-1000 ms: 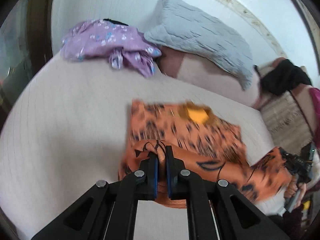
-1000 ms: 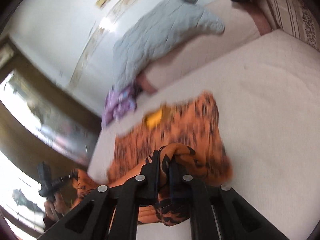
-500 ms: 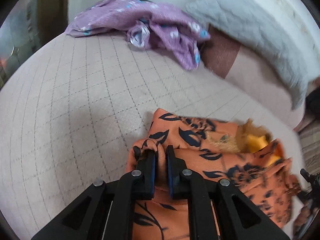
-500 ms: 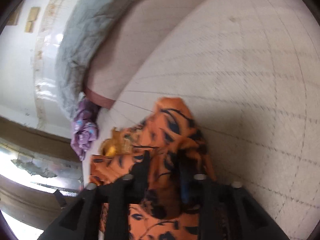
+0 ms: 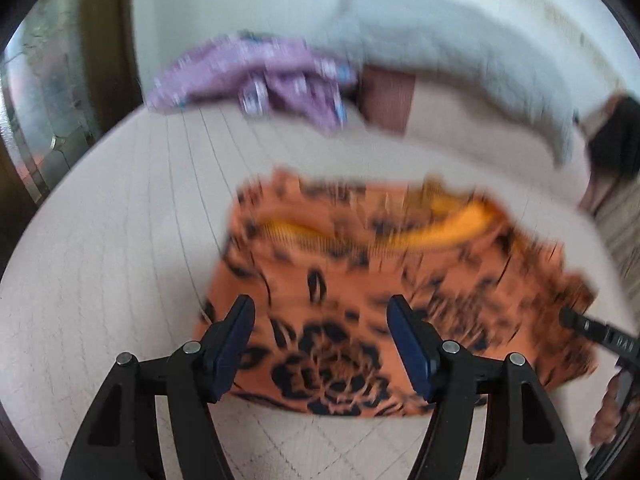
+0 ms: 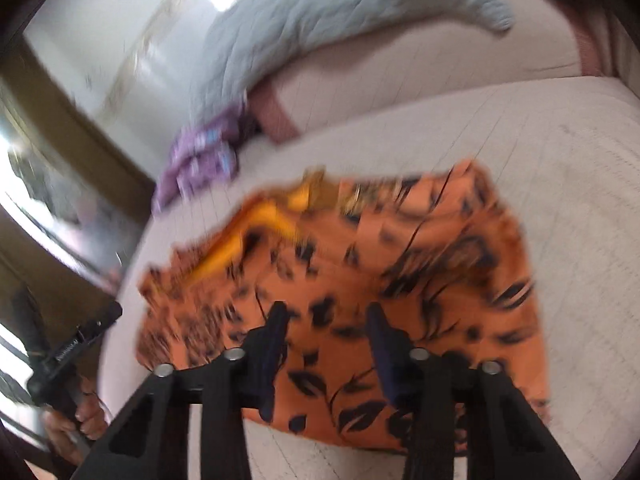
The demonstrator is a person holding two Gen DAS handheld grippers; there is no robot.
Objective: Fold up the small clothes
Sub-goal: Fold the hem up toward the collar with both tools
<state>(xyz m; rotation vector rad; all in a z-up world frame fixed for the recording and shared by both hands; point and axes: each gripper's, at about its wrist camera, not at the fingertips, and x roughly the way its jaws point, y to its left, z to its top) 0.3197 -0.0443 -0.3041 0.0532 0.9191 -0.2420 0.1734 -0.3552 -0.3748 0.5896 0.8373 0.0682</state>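
An orange garment (image 5: 360,280) with black leaf print and a yellow inner lining (image 5: 440,232) lies folded flat on the beige quilted bed (image 5: 100,260). My left gripper (image 5: 319,306) hovers over its near left edge. Its jaws are opening, and no cloth is pinched between them. In the right wrist view the same garment (image 6: 360,260) spreads under my right gripper (image 6: 326,310). Those jaws are closing but stand apart, and the pads do not press on the fabric. Both views are blurred by motion.
A crumpled purple garment (image 5: 256,76) lies at the far side of the bed by a grey quilted pillow (image 5: 440,48). A dark item (image 5: 616,140) sits far right. The other gripper and a hand (image 6: 76,420) show at the left edge.
Both grippers were shut on bunched orange fabric and have since let go. The garment now lies flat and folded on the bed, and both grippers have drawn back toward its near edge.
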